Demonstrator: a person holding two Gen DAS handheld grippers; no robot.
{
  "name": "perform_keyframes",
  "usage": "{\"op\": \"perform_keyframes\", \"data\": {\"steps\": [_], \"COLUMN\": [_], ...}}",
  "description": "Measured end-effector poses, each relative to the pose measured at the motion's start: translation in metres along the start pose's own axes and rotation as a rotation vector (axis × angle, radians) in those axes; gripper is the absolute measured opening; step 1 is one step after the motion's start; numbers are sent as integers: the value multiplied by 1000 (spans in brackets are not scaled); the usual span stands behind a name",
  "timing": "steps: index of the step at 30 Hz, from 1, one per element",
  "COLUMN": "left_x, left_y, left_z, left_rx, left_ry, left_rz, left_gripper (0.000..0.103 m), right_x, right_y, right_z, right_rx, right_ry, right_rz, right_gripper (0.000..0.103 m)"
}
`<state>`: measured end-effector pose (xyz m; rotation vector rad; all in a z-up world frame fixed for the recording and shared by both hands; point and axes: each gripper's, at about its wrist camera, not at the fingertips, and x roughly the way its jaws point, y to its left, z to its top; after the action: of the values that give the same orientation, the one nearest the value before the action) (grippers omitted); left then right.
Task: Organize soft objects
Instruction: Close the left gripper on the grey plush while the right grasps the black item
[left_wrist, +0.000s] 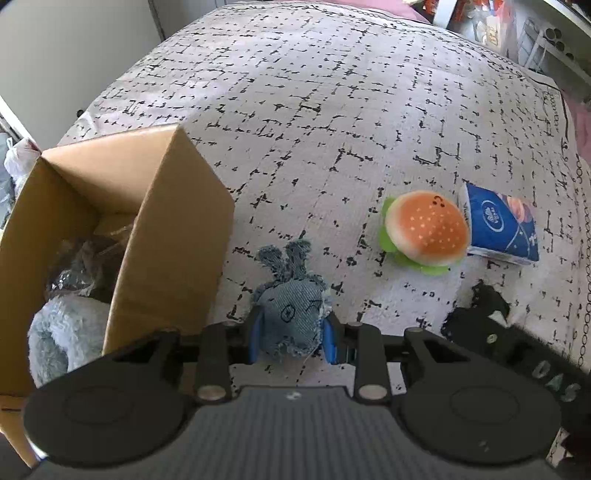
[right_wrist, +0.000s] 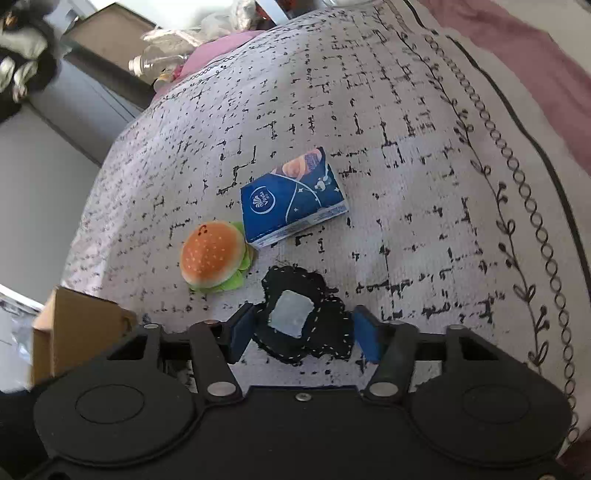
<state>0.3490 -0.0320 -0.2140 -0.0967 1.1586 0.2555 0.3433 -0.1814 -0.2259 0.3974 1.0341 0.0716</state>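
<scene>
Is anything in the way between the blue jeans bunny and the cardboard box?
Nothing lies between them. The denim bunny, pinched in the left gripper, sits right beside the cardboard box; only the box's upright flap must be cleared.

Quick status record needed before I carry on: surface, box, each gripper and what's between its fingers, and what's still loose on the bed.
surface: patterned bedspread
cardboard box: open, left of the denim toy, grey plush inside
left gripper: shut on denim toy
right gripper: open, black fabric piece between the fingers
loose: burger plush, touching the blue tissue pack
</scene>
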Motion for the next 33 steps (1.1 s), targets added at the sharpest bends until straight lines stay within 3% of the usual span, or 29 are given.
{"op": "perform_keyframes", "data": {"steps": [6,9,21,33], "left_x": [-10,-14,-51,-87], "left_y": [1,2,20,51], "left_z": [-1,-6,-26,-34], "left_rx": [-14,-15,-29,-97], "left_ry": [-28,-45,-132,-152], "left_rz": [-32,-40,-103,-205], "left_gripper": [28,28,27,27], "right_x": [-7,-15,-62,-84], "right_y": [2,6,14,33], "right_z": [-3,-5,-13,-17], "right_rx": [-24,-32,-55,-73], "right_ry": [-18,-25,-117,-165], "right_rz": [0,46,88,139], "right_gripper": [34,33,34,34]}}
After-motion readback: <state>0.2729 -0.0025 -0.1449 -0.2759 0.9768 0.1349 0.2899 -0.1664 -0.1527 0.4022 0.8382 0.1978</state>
